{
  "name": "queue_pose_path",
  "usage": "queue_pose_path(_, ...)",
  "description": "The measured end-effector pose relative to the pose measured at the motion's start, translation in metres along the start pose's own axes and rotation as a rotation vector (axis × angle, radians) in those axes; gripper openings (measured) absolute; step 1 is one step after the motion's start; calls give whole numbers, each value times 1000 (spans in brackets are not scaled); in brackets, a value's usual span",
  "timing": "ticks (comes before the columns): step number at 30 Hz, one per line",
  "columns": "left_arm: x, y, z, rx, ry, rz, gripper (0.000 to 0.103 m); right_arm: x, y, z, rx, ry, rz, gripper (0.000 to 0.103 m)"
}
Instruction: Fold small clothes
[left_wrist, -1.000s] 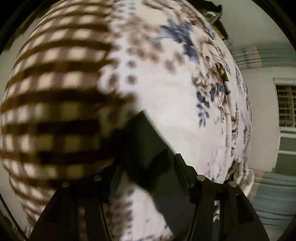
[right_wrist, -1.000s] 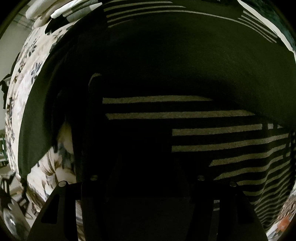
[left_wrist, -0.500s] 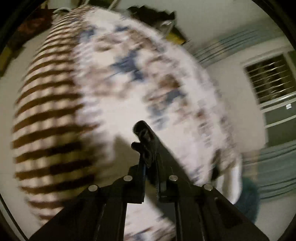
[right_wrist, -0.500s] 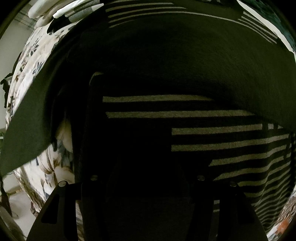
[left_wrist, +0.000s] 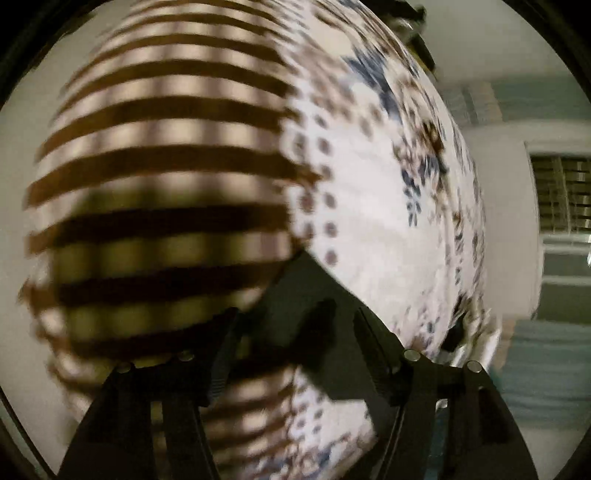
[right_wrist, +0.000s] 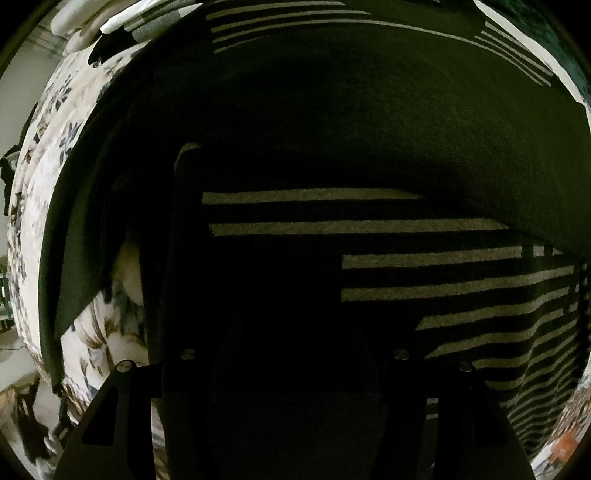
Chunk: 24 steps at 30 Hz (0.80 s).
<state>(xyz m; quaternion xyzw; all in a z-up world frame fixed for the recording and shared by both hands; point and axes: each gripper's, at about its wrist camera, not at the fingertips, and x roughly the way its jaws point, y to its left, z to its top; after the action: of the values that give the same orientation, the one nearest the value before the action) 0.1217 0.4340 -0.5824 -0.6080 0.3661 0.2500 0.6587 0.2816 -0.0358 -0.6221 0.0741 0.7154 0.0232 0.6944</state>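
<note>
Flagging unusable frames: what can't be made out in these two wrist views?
1. Right wrist view: the right gripper is lost in shadow against the dark garment with pale stripes; whether it is open, shut or gripping cannot be told.
2. Same view: the garment's full outline is cut off by the top and right edges.
3. Left wrist view: motion blur smears the brown-checked cloth and the white floral bedsheet; the dark fabric low in frame shows no pattern.

A home bedroom: a floral bedspread (left_wrist: 376, 236), a brown checked blanket (left_wrist: 159, 177) and a louvred window (left_wrist: 561, 192).
</note>
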Motion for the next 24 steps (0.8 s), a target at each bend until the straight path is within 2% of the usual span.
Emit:
queue_pose_path(2,17,-16,4,52,-11,87,56,-4,-2,0,14,2,7,60)
queue_pose_path(3,18,-23,4,77,-32,111,39,-7,-5,-2,21,1,11,60)
queue_pose_path(5,17,-44,2,160,-48,134,12,-14,-8,4,43,-5,21,60)
queue_pose_path(10,-10,-105,-6,299,-122,90,11,-45,-50,1,108,-55,44,59)
queue_pose_path(14,-19,-173,-25,432,-125,21,11,-63,-96,11,179,-85,63,60)
queue_pose_path(16,-19,-221,-53,527,-90,-26,11,-69,-126,14,218,-98,76,60)
queue_pose_path(18,-13,-267,-95,627,-38,-72,11,-76,-158,14,254,-110,81,60)
queue_pose_path(19,-8,-295,-129,690,6,-104,11,-78,-169,16,278,-115,86,60)
queue_pose_path(22,13,-348,-218,820,120,-166,11,-85,-197,18,324,-134,102,60)
queue_pose_path(24,36,-379,-295,888,230,-214,11,-86,-210,20,340,-147,105,60)
